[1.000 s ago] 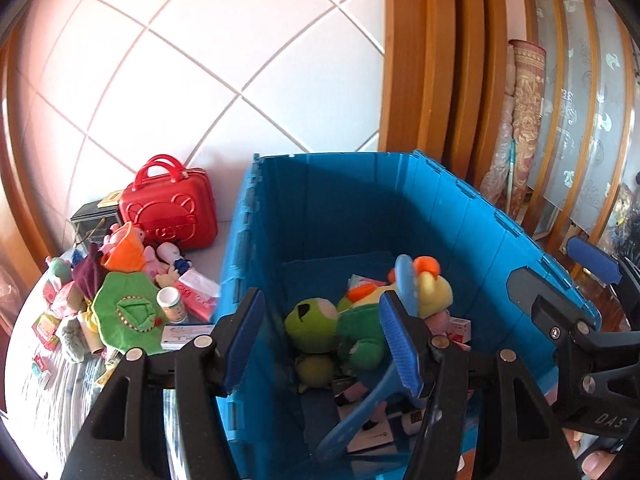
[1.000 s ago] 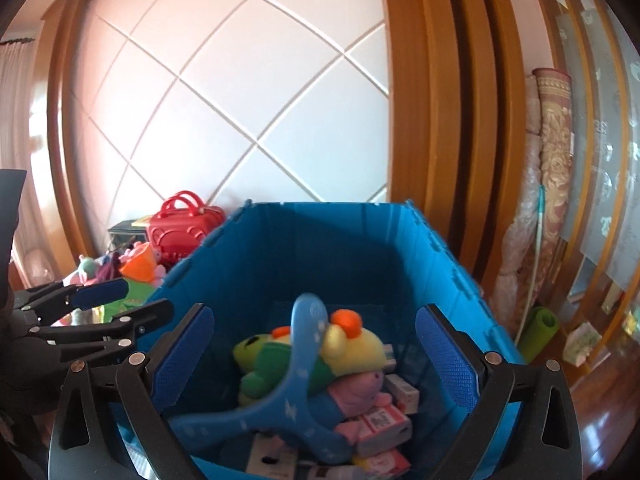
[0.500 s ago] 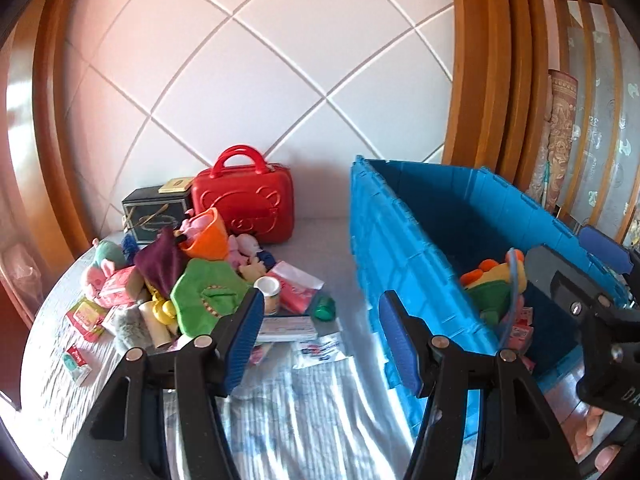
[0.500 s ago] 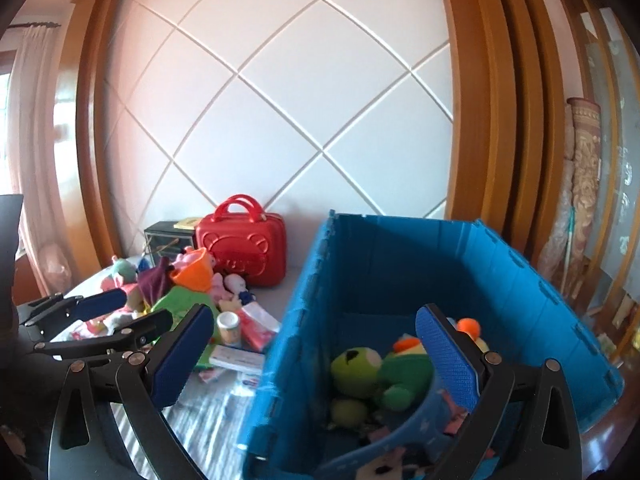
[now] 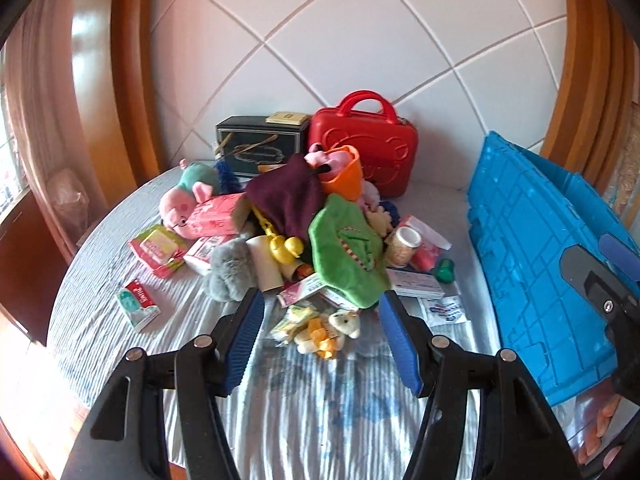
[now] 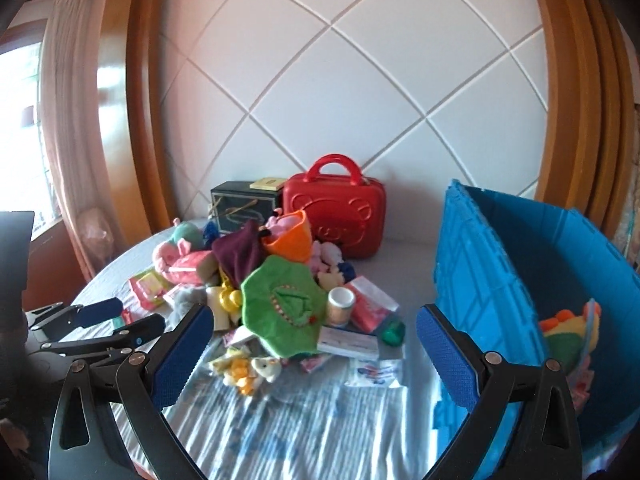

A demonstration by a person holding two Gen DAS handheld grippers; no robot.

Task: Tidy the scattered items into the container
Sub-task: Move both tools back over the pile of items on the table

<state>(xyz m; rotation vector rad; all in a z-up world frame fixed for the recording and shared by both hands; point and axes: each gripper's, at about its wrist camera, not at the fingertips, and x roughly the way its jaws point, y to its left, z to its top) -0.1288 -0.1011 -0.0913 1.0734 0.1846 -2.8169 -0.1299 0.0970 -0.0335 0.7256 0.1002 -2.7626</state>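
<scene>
A heap of toys and packets lies on the striped bed cover: a green plush, a small yellow bear, a grey plush, a pink pig plush and a small jar. The blue crate stands to the right with plush toys inside. My left gripper is open and empty, just short of the yellow bear. My right gripper is open and empty, between the heap and the crate.
A red bear case and a dark box stand against the white padded wall behind the heap. Wooden frames flank the wall. The left gripper shows at the left of the right wrist view. Bare striped cover lies in front.
Both views have swung left from the inside of the blue crate to the heap on the bed. The crate now sits at the right edge. Both grippers stayed open and empty.
</scene>
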